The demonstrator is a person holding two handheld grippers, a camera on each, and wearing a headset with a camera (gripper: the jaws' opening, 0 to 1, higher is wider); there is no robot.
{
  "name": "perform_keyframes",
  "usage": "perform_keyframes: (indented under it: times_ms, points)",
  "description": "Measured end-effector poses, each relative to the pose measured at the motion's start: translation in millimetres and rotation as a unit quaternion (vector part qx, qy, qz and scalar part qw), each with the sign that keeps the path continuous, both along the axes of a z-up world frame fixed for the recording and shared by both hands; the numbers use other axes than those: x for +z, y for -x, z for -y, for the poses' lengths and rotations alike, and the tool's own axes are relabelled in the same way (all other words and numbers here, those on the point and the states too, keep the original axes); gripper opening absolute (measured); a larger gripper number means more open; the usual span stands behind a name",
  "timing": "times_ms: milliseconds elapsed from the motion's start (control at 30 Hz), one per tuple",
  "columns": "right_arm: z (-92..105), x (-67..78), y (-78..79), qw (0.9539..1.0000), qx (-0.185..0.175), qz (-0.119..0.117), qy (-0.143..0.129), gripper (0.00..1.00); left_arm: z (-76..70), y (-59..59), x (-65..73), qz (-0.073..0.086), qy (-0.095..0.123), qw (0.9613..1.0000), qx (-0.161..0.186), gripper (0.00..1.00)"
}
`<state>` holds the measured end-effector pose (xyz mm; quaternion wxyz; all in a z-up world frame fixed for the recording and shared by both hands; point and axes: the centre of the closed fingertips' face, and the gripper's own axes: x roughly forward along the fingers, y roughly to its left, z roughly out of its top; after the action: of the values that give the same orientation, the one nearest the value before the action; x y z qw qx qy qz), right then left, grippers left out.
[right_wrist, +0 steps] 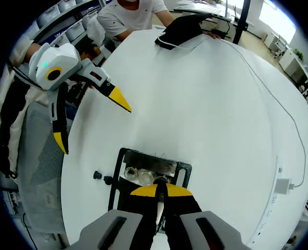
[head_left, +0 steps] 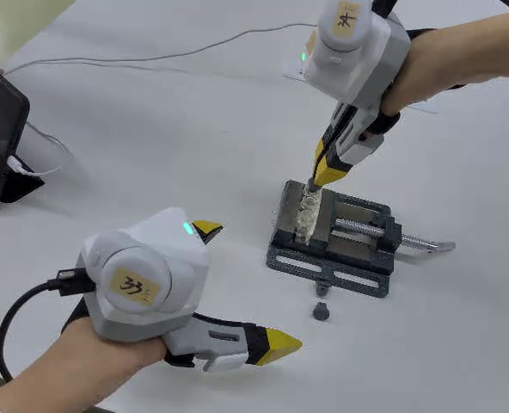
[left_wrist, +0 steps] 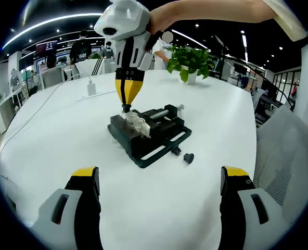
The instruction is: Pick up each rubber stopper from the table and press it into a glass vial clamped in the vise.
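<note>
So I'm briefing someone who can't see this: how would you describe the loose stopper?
Find the black metal vise on the white table, with clear glass vials clamped in it. Just off its slotted base, on the person's side, lies a small dark grey round rubber stopper. Unlike the vials, it sits loose on the tabletop, gripped by nothing.

A white table (left_wrist: 224, 122) is lit by curved ceiling strips (left_wrist: 55, 21). A potted plant (left_wrist: 191, 61) is set on its far side; a grey mesh chair (left_wrist: 286, 151) is placed beside it.
</note>
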<state>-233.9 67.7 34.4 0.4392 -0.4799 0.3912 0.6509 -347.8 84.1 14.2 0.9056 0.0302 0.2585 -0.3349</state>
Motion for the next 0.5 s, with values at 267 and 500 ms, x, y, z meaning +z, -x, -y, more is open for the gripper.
perform_keyframes:
  times_ms: [267, 500]
  points:
    - [-1.0, -3.1, -4.8, 0.9996, 0.005, 0.027, 0.002, 0.0, 0.8, -0.1, -2.4, -0.004, 0.005, 1.0, 0.004, 0.96]
    - [-2.3, -4.6, -4.7, 0.9999, -0.006, 0.011, -0.004, 0.0, 0.8, -3.6, -1.8, -0.004, 0.011, 0.9999, 0.011, 0.96]
